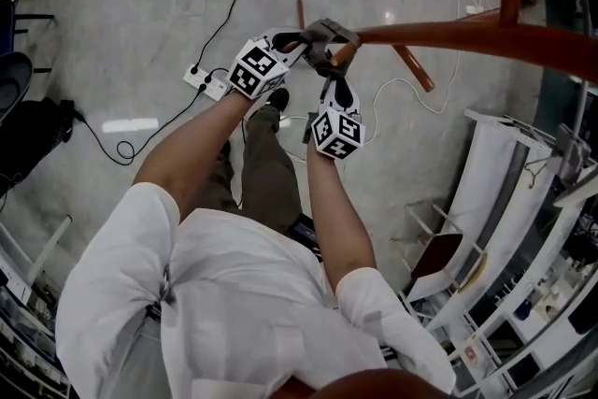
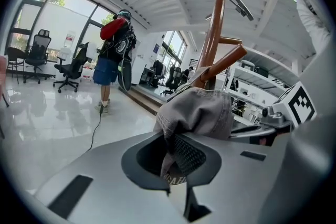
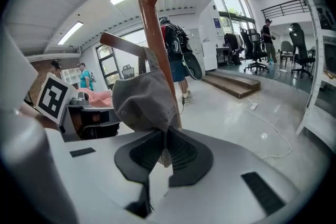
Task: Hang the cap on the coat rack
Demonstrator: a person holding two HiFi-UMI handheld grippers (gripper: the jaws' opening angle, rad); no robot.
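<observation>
Left tool (image 2: 176,160) and right tool (image 3: 163,152), each clamped on a fold of the grey cap (image 2: 202,110), hold it between them against the coat rack (image 3: 155,34). Cap lies close to the pole, just under the tip of a slanting peg (image 2: 227,60); whether any fabric rests on that peg cannot be told. Step in hand, as judged: bringing the cap onto the peg. Next move calls for passing the cap's opening over the peg tip, letting it settle, then parting both tools and drawing them clear without dragging the cap off.
</observation>
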